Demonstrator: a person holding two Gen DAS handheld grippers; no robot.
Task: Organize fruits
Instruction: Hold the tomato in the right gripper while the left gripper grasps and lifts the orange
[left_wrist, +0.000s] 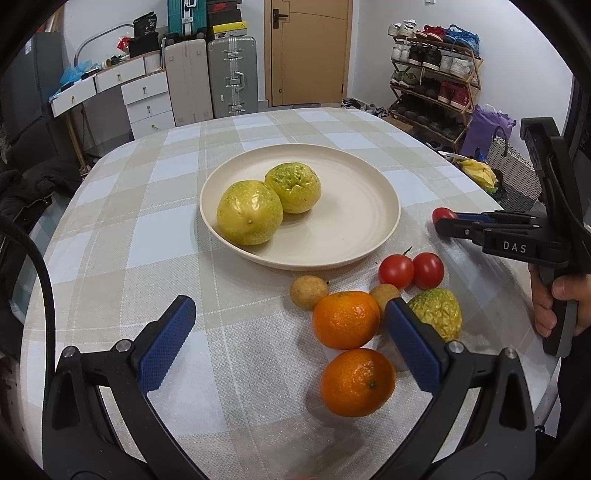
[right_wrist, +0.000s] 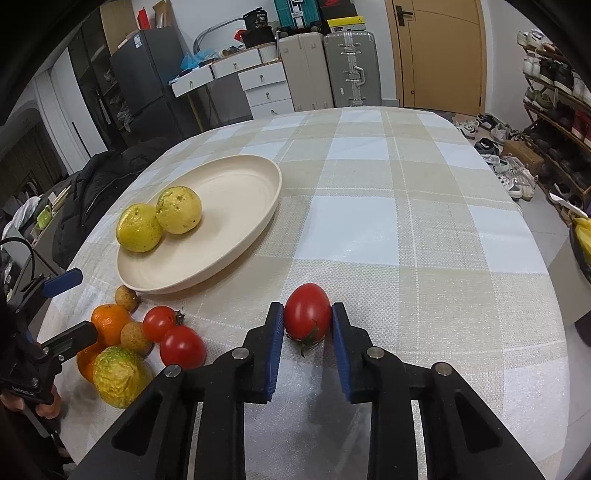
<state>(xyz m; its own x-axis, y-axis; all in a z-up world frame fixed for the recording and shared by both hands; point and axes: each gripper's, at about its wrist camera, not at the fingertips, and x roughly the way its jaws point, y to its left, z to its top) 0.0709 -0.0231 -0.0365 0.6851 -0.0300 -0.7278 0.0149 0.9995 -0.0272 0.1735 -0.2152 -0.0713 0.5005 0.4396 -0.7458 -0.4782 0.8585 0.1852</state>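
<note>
My right gripper (right_wrist: 306, 309) is shut on a red tomato (right_wrist: 307, 301) that rests on the checked tablecloth, right of the cream plate (right_wrist: 236, 206). In the left wrist view that tomato (left_wrist: 443, 213) peeks out at the right gripper's (left_wrist: 442, 222) tip. Two yellow-green fruits (left_wrist: 249, 212) (left_wrist: 293, 188) lie in the plate (left_wrist: 369, 221). My left gripper (left_wrist: 289, 303) stands open above the cloth. Around its right finger lie two oranges (left_wrist: 345, 319) (left_wrist: 356, 382), two tomatoes (left_wrist: 396, 270) (left_wrist: 428, 270), two small brown fruits (left_wrist: 308, 291) and a wrinkled yellow-green fruit (left_wrist: 439, 314).
A person's hand (left_wrist: 561, 306) grips the right tool's handle. The round table's edge (right_wrist: 546, 295) curves down on the right. Beyond the table stand a shoe rack (left_wrist: 436, 81), suitcases (left_wrist: 231, 77) and white drawers (left_wrist: 147, 99). A dark jacket (right_wrist: 99, 184) lies by the left edge.
</note>
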